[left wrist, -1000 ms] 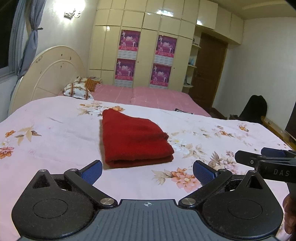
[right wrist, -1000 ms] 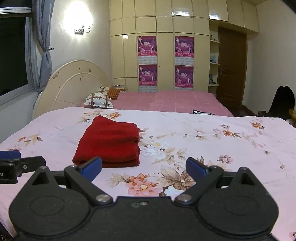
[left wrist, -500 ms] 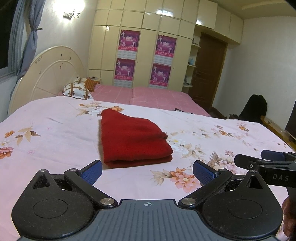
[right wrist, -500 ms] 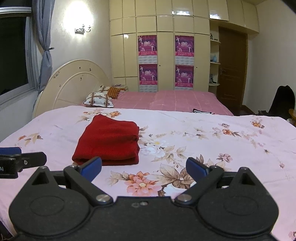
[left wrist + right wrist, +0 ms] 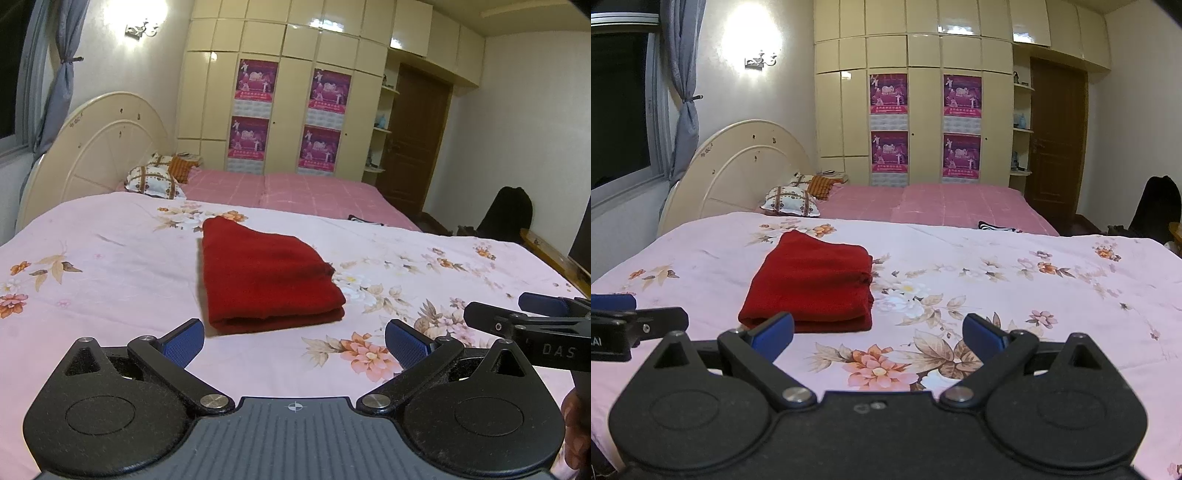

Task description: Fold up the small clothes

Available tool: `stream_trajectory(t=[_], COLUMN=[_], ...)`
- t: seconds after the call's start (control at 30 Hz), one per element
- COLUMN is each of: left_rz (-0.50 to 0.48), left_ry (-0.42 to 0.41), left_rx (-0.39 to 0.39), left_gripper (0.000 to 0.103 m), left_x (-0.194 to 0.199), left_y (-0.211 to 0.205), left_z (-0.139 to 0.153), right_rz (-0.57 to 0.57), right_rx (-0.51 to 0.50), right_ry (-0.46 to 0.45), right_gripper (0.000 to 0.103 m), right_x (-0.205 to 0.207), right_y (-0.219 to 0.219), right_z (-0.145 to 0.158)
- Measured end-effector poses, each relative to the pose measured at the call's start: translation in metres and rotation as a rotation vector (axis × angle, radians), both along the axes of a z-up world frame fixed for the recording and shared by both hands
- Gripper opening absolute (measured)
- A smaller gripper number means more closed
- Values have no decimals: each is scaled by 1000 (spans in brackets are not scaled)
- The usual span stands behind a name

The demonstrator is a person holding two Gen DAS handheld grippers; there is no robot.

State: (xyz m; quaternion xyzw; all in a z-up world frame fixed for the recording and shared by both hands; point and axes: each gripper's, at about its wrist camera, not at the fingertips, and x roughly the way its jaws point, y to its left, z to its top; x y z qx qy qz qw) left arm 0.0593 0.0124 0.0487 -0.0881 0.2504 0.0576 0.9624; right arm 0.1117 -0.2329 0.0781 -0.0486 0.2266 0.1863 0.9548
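A red garment (image 5: 264,275) lies folded in a neat thick rectangle on the pink floral bedspread (image 5: 92,258). It also shows in the right wrist view (image 5: 812,282). My left gripper (image 5: 293,341) is open and empty, held just short of the garment's near edge. My right gripper (image 5: 879,332) is open and empty, held to the right of the garment's near edge. The right gripper's fingers (image 5: 517,321) show at the right of the left wrist view. The left gripper's fingers (image 5: 631,317) show at the left of the right wrist view.
Patterned pillows (image 5: 155,179) lie by the cream headboard (image 5: 96,147) at the far left. A pink mattress (image 5: 295,192) lies behind, in front of a cream wardrobe (image 5: 288,110). A dark bag (image 5: 506,218) stands at the right near the door.
Both grippers have drawn back slightly from the folded garment and stay open. The garment has not moved.
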Motion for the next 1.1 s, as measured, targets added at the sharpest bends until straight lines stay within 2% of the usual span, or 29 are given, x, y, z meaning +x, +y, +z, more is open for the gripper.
stream_trajectory(t=[1.1], left_rz=[-4], left_ry=[-3], left_rx=[7], left_gripper=[103], left_x=[3], left_y=[-2], left_z=[2], right_rz=[5], right_rx=[-6], right_ry=[-11], right_gripper=[98], right_x=[1], right_y=[0], right_z=[2])
